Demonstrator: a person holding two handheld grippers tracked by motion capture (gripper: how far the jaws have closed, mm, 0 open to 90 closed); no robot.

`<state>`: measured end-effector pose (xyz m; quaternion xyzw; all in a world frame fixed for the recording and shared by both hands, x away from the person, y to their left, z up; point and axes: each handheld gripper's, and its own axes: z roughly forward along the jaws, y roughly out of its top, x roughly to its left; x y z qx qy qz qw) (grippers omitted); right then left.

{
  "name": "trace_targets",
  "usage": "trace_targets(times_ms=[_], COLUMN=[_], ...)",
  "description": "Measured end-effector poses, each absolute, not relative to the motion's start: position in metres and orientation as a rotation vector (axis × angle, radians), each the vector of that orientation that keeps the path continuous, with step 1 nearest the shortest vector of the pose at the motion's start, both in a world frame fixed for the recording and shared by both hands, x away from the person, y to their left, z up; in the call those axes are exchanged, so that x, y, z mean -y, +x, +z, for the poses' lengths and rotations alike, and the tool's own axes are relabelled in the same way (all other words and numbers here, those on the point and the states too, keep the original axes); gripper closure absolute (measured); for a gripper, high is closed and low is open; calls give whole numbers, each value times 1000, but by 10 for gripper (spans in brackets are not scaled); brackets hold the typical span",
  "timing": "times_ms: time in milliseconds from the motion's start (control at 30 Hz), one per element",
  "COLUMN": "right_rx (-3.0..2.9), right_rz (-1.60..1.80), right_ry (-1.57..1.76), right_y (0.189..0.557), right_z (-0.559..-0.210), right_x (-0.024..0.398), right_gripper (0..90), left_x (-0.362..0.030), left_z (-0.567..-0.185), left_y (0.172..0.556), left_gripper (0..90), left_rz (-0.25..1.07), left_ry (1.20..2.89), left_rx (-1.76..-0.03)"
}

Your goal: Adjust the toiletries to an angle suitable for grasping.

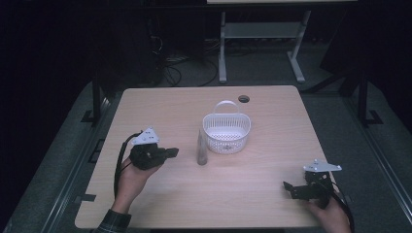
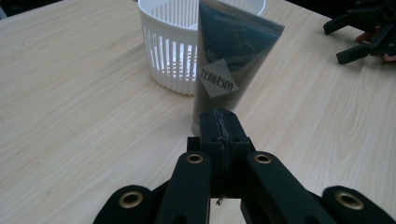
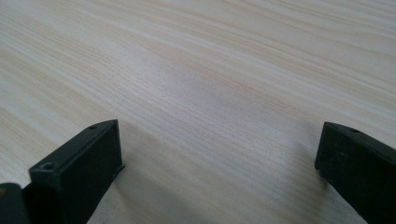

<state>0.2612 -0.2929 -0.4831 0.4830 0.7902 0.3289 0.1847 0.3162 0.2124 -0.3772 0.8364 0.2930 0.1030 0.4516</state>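
Left tool (image 2: pixel 219 135) had its jaws pressed together, empty, pointed at the tube (image 2: pixel 231 65). Tube stood upright on the tabletop (image 1: pixel 160 104), just beside the basket (image 1: pixel 226 133). Right tool (image 1: pixel 296 189) was spread, idle. Judged: approach stage; the left tool must open first.

Table (image 1: pixel 160 104): basket (image 1: pixel 226 132) sitting near the middle, slightly toward the far edge. Tube (image 1: pixel 201 148) standing upright just beside the basket, on its left-edge side and a little nearer the near edge. Left tool (image 1: pixel 171 152) sitting left of the tube, pointing at it. Right tool (image 1: pixel 288 188) resting by the near right corner, well apart from both.
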Motion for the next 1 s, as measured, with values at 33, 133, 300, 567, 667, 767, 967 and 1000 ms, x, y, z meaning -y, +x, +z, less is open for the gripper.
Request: trace_targets(times_ms=[33,133,300,567,667,767,967,1000], right_rx=[-2227,-2227,-2227,-2228,-2228,-2228,-2228,-2227], right_rz=[927,927,927,929,929,929,928,928], right_ry=[1361,1361,1361,1361,1358,1361,1361,1361], right_y=[261,261,261,261,261,261,261,261], right_z=[-483,-483,-483,-483,-483,-483,-483,-483], right_x=[293,293,293,293,293,293,293,293], right_gripper=[0,0,0,0,0,0,0,0], left_x=[-211,-206,-201,-189,-182,-180,-170,-169], left_z=[-376,-371,-366,-361,-359,-358,-357,-357], left_y=[318,322,325,332,335,335,337,336], left_gripper=[900,900,900,900,900,900,900,900], left_rz=[258,257,250,244,239,235,224,221], left_ry=[2065,2069,2068,2076,2072,2071,2073,2076], left_rx=[-715,-693,-666,-623,-608,-601,-579,-573])
